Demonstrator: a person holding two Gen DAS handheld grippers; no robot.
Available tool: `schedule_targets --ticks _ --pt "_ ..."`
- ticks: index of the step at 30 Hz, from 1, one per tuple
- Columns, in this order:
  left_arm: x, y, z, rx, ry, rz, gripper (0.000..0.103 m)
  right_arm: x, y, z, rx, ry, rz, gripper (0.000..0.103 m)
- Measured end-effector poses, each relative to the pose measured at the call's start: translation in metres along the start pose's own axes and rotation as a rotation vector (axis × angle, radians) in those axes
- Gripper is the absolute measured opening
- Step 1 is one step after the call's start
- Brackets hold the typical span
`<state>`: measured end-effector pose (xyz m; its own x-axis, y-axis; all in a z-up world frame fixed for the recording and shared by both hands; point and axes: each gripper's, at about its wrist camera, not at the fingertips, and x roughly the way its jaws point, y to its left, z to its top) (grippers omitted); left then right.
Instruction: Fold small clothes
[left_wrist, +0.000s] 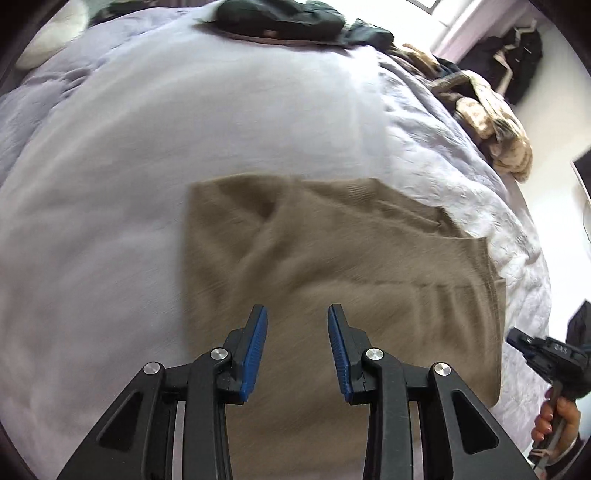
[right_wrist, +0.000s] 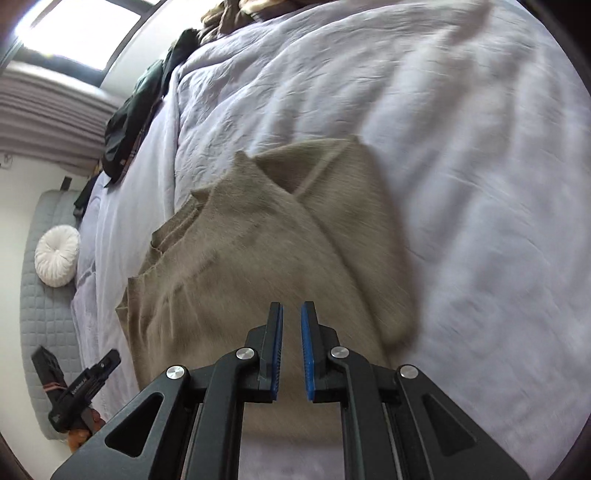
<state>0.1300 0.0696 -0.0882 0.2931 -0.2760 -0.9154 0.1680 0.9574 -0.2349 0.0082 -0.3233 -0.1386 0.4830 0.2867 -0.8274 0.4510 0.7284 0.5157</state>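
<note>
Blue pads fill the bottom of the left wrist view, and the left gripper (left_wrist: 297, 325) hangs over the near half of the tan sweater (left_wrist: 332, 266) with its jaws spread wide and nothing between them. Over on the right wrist view, the right gripper (right_wrist: 291, 321) sits above the same sweater (right_wrist: 258, 266), its pads drawn close with only a thin gap showing, and no cloth caught in there either. That sweater lies on the lavender bedspread (left_wrist: 147, 147), already part folded by the look of it, with a sleeve or side panel laid across the body toward twelve o'clock. Both pictures are smeared, so the tools look to be on the move. At four o'clock in the left view you can spot the other tool held in a hand (left_wrist: 557, 417). Out at the far edge, twelve o'clock, sits a dark pile of clothes (left_wrist: 280, 18), and at two o'clock a patterned heap (left_wrist: 491, 122). My read: we're between folds, nothing gripped. The next move calls for each tool to drop to a near corner or hem, pinch one layer cleanly, then carry it up and over toward the far edge without dragging the folded part askew.
</note>
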Motion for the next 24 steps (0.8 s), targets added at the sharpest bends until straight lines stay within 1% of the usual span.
schedule_targets --ticks 2,3,4,6,7,8,9,11,14,15,16,17,20,24 --pt "0.014 -0.007 0.004 0.034 0.005 0.047 0.036 0.011 0.004 0.006 -0.024 0.014 -0.011 0.011" --pt "0.026 -0.003 0.006 0.028 0.022 0.082 0.036 0.020 0.003 0.009 -0.032 0.026 -0.022 0.011" --pt "0.038 0.000 0.008 0.007 0.041 0.094 0.036 0.027 0.002 0.011 -0.031 0.037 -0.033 0.011" --pt "0.051 0.015 0.007 -0.039 0.063 0.101 0.036 0.041 -0.008 0.013 -0.002 0.064 -0.043 0.011" --pt "0.054 0.023 0.007 -0.068 0.058 0.069 0.036 0.044 -0.016 0.014 0.021 0.067 -0.028 0.006" --pt "0.053 0.028 0.007 -0.084 0.056 0.050 0.036 0.045 -0.022 0.015 0.038 0.063 -0.009 0.006" --pt "0.052 0.031 0.008 -0.094 0.056 0.041 0.036 0.043 -0.024 0.016 0.038 0.056 -0.009 0.006" --pt "0.046 0.030 0.010 -0.086 0.062 0.068 0.036 0.035 -0.025 0.019 0.010 0.029 -0.064 0.006" --pt "0.038 0.024 0.009 -0.050 0.070 0.110 0.036 0.025 -0.028 0.022 0.022 0.023 -0.081 0.006" --pt "0.035 0.021 0.008 -0.036 0.074 0.133 0.036 0.020 -0.028 0.021 0.023 0.017 -0.100 0.007" --pt "0.033 0.021 0.005 -0.026 0.073 0.149 0.036 0.016 -0.027 0.019 0.021 0.011 -0.120 0.011" --pt "0.029 0.020 0.004 -0.020 0.072 0.161 0.036 0.012 -0.027 0.017 0.024 0.009 -0.136 0.012" --pt "0.019 0.019 -0.003 -0.012 0.080 0.172 0.036 0.002 -0.028 0.010 0.047 0.013 -0.104 0.012" --pt "0.001 0.022 -0.012 0.004 0.081 0.196 0.036 -0.010 -0.018 -0.014 0.039 0.034 -0.085 0.012"
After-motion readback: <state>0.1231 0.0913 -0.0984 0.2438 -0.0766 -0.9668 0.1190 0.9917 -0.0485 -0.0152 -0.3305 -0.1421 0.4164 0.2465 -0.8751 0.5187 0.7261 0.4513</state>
